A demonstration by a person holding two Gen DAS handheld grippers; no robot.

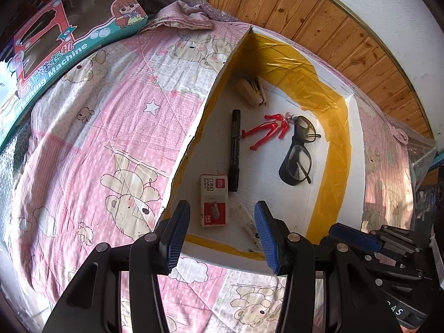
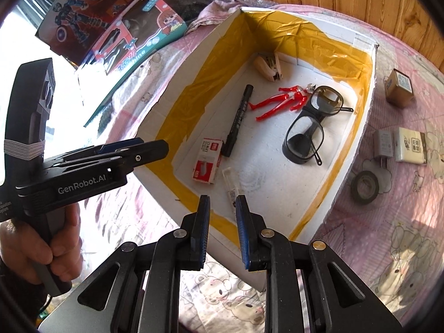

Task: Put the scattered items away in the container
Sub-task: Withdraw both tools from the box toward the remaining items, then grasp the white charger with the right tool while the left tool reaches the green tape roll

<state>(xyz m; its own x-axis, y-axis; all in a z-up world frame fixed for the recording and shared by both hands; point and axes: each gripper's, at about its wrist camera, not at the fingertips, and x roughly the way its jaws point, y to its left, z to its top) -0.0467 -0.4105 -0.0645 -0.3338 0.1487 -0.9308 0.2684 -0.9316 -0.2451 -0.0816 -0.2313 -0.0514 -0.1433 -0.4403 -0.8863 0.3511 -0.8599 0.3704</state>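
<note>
I see a white foam-like box (image 2: 358, 149) lined with glossy, wrinkled yellow tape (image 2: 305, 38), lying on a soft quilted cotton bedspread (image 1: 97, 127); behind it, knotty varnished wood panelling (image 1: 319, 25); the red figurine (image 2: 280, 101) looks shiny plastic.

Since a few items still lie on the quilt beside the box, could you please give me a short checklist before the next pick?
1. Right tongs empty, partly open: ok.
2. Left tongs empty, open: ok.
3. Everything in the box: not ok; tape roll, charger, white packet and small carton remain outside.
4. Free floor space inside the box: ok.
5. Path from right tongs to tape roll: ok.
6. Anything under the quilt folds: cannot tell.
</note>
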